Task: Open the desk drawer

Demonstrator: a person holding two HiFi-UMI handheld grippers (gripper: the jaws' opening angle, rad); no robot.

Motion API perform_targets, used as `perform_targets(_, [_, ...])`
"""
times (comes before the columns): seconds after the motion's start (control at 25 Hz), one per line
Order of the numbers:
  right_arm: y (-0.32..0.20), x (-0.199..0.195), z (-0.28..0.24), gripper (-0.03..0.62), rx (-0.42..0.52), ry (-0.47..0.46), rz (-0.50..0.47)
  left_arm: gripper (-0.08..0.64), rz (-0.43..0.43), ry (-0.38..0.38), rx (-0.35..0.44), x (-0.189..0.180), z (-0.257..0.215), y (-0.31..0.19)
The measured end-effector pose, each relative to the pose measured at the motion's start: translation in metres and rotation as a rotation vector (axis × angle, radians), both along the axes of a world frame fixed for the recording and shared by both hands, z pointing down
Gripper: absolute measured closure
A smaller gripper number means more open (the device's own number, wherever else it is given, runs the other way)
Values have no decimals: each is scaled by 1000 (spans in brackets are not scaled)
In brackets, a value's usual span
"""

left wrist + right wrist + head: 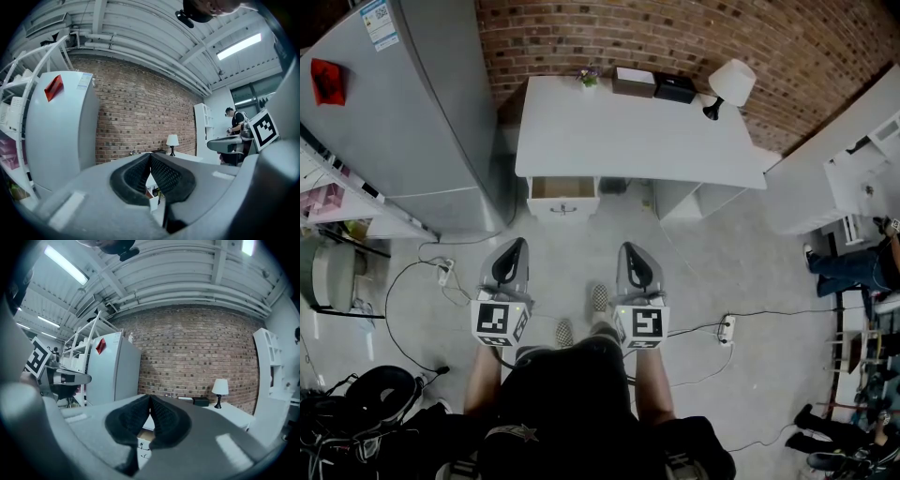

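A white desk (628, 131) stands against the brick wall. Its drawer (563, 199) hangs under the left end, pulled out a little so that the brown inside shows; the white front has a small handle. Both grippers hover side by side over the floor, well short of the desk and pointing at it. My left gripper (514, 246) (150, 155) is shut with nothing between its pads. My right gripper (630, 251) (150, 397) is also shut and empty. In the right gripper view the drawer (143, 446) shows just below the closed jaws.
A tall grey fridge (403, 112) stands left of the desk. On the desk are a lamp (729, 84), two boxes (635, 82) and a small plant. Power strips (727, 328) and cables lie on the floor. White shelving (862, 178) and a person (853, 267) are at the right.
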State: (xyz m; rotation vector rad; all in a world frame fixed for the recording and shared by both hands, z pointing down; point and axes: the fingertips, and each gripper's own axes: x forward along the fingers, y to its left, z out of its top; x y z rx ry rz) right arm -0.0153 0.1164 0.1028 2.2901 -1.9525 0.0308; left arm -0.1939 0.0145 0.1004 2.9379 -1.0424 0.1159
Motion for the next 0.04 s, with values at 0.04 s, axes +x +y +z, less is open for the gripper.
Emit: perform_targets(0.04, [0, 0, 0, 589, 0, 0, -1, 549, 1, 0, -1, 0, -1, 0])
